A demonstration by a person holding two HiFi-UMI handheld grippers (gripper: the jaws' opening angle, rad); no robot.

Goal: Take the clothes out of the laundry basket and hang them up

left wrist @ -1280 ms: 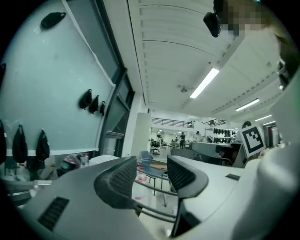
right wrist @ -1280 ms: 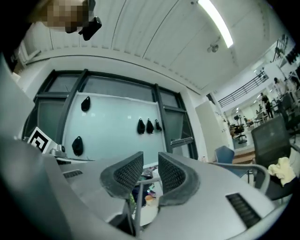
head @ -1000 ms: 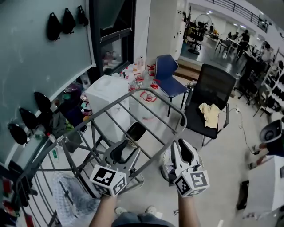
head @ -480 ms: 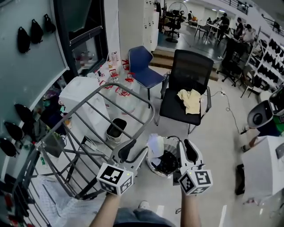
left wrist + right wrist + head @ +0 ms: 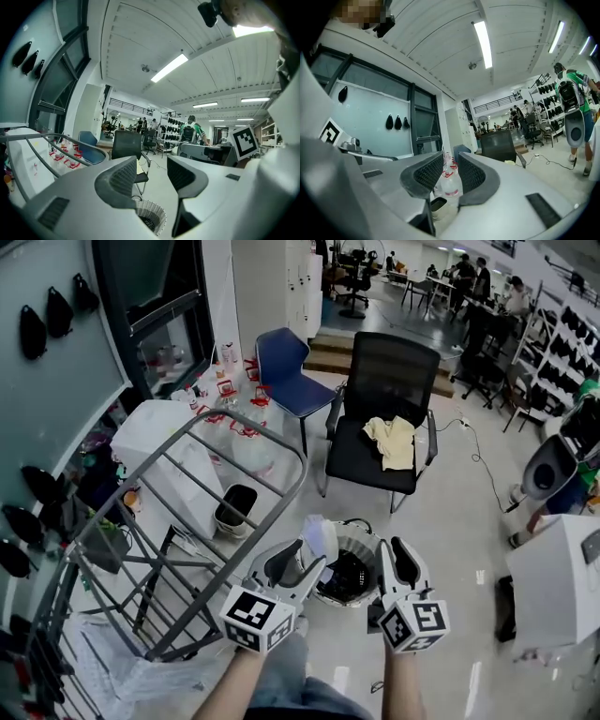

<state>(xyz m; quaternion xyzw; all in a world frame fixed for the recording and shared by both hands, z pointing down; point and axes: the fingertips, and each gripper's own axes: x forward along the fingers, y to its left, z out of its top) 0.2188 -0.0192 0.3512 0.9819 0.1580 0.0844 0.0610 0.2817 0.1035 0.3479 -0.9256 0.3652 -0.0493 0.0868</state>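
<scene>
Left gripper (image 5: 296,564) and right gripper (image 5: 401,557) at the laundry basket (image 5: 352,570), both empty

The round basket stands upright on the floor (image 5: 450,521), mouth up, with no long axis, and a white garment (image 5: 320,538) pokes over its left rim. A second ago the drying rack (image 5: 187,512) filled the middle; now it's off left and the basket sits between the grippers. Left jaws stand wide apart, right jaws narrower. Neither grips or touches anything.

The right claw (image 5: 450,164) has its jaws slightly parted, gripping nothing. Through the gap show red-capped plastic bottles (image 5: 450,185), with a black chair (image 5: 499,143) farther right.
</scene>
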